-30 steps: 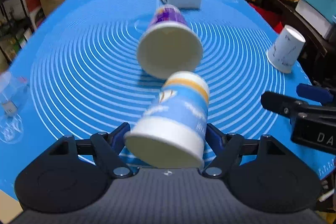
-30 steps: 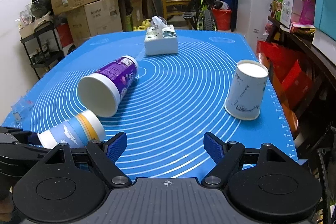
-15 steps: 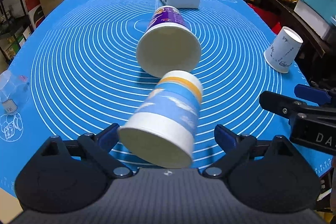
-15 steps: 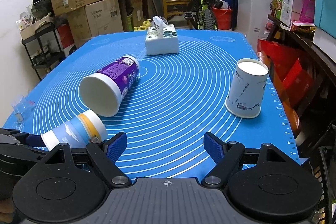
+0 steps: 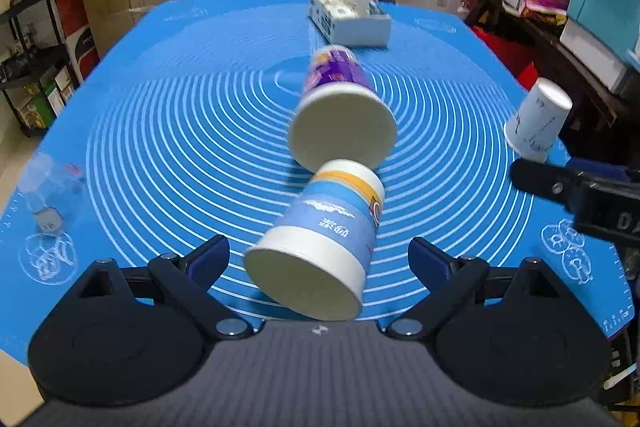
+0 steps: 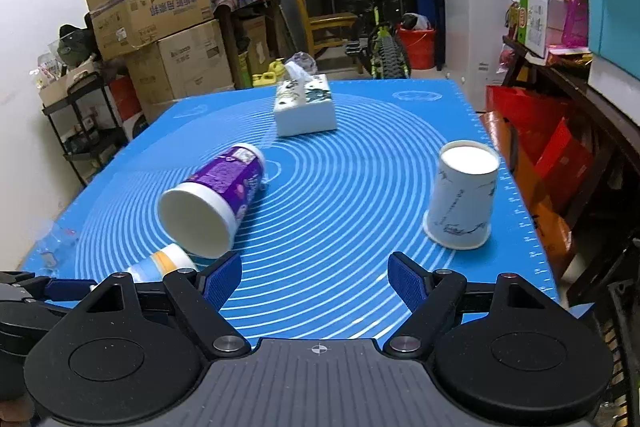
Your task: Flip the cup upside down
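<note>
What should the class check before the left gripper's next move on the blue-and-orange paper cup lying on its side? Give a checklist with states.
1. Left gripper open: ok.
2. Blue-and-orange paper cup between its fingers: ok.
3. Fingers gripping the cup: not ok, gaps on both sides.
4. Gap to the sideways purple paper cup: cannot tell.
5. Right gripper open and empty: ok.

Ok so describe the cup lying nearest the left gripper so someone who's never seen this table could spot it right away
On the blue ringed mat, look at the near edge, between the open fingers of the left gripper. The blue cup lies there on its side, mouth toward the camera. Unlike the purple cup lying behind it and the white cup standing upside down at right, it has an orange band near its base.
</note>
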Demonstrator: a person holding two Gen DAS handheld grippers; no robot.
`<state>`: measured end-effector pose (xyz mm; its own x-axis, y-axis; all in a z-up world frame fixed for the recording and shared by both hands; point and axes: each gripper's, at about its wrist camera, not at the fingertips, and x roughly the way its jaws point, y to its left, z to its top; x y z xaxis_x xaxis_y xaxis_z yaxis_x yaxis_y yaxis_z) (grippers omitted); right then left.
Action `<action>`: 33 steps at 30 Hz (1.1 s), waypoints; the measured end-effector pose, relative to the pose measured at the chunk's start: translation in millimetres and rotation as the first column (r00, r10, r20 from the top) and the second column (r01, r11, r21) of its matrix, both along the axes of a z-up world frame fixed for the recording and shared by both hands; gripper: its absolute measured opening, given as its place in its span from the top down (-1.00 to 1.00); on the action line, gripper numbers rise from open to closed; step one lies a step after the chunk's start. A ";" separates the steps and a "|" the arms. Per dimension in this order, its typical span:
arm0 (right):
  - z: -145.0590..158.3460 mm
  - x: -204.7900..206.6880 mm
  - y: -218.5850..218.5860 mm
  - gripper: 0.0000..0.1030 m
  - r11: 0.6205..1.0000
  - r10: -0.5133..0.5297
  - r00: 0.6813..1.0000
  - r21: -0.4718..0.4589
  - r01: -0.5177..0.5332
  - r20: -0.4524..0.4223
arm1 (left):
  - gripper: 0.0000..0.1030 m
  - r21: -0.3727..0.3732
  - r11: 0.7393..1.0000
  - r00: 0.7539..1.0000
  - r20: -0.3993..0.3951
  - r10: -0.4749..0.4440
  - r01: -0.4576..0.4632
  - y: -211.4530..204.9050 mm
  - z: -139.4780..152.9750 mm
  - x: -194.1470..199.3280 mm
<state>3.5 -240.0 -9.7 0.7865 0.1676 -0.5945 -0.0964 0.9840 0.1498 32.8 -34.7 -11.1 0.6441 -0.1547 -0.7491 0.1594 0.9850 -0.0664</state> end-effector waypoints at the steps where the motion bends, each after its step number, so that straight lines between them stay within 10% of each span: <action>1: 0.1 1.0 1.9 -0.67 1.000 0.004 1.000 0.008 -0.004 -0.003 | -0.85 -0.004 1.000 1.000 0.011 0.003 -0.002 5.0 3.7 -1.4; 26: -47.7 82.7 84.7 -0.73 0.953 0.127 0.917 0.304 -0.007 -0.377 | -0.85 -0.007 0.979 0.979 0.014 0.205 -0.205 96.8 -0.2 13.0; 33: -50.5 81.1 83.2 -0.43 0.935 0.165 0.909 0.353 -0.021 -0.383 | -0.85 -0.009 0.981 0.981 0.016 0.194 -0.194 93.1 -1.7 9.9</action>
<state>84.6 -156.8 -60.2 0.4639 0.4728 -0.7492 -0.0462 0.8575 0.5125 42.7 58.4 -12.7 0.6747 -0.0312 -0.7375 -0.0337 0.9968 -0.0730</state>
